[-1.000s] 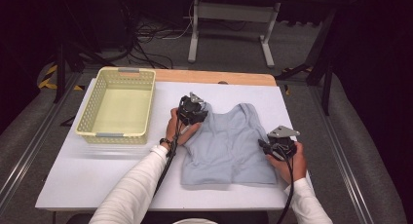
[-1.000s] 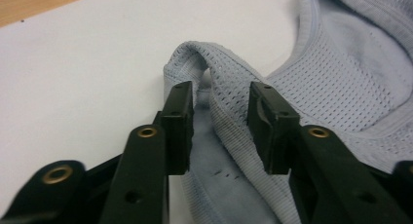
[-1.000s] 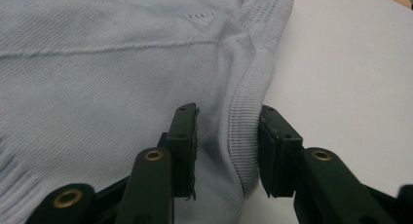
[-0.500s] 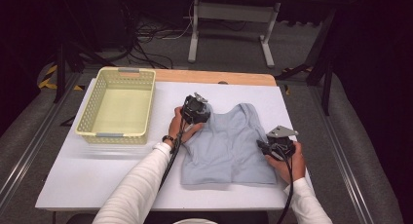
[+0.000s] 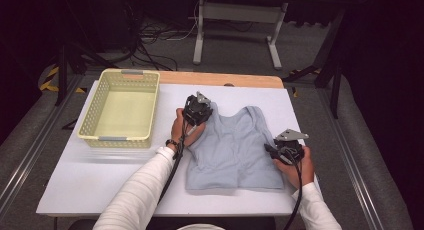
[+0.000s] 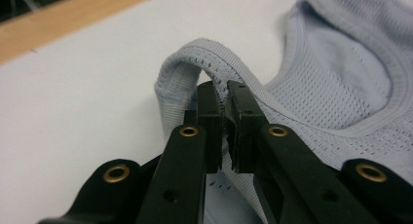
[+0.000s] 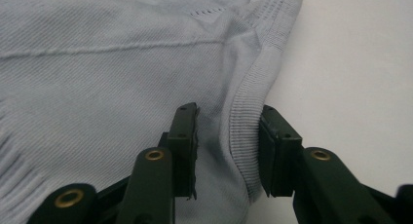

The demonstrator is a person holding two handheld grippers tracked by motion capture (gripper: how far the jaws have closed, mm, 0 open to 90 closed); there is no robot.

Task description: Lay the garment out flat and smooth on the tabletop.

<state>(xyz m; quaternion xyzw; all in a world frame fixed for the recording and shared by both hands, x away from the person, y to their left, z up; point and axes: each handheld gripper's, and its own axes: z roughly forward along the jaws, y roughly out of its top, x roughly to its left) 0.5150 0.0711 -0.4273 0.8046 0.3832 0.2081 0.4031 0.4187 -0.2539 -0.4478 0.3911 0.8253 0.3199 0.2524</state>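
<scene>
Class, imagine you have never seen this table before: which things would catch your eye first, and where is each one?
A pale blue sleeveless knit top lies spread flat in the middle of the white table. The left hand-held gripper is shut on its shoulder strap, while the right hand-held gripper stands open astride the ribbed side edge. An empty pale yellow perforated plastic basket sits at the table's far left.

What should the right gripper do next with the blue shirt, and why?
Probably close. The right gripper is open with the shirt edge between its jaws, while the left gripper is already shut on the shoulder strap. Then both could lift.
</scene>
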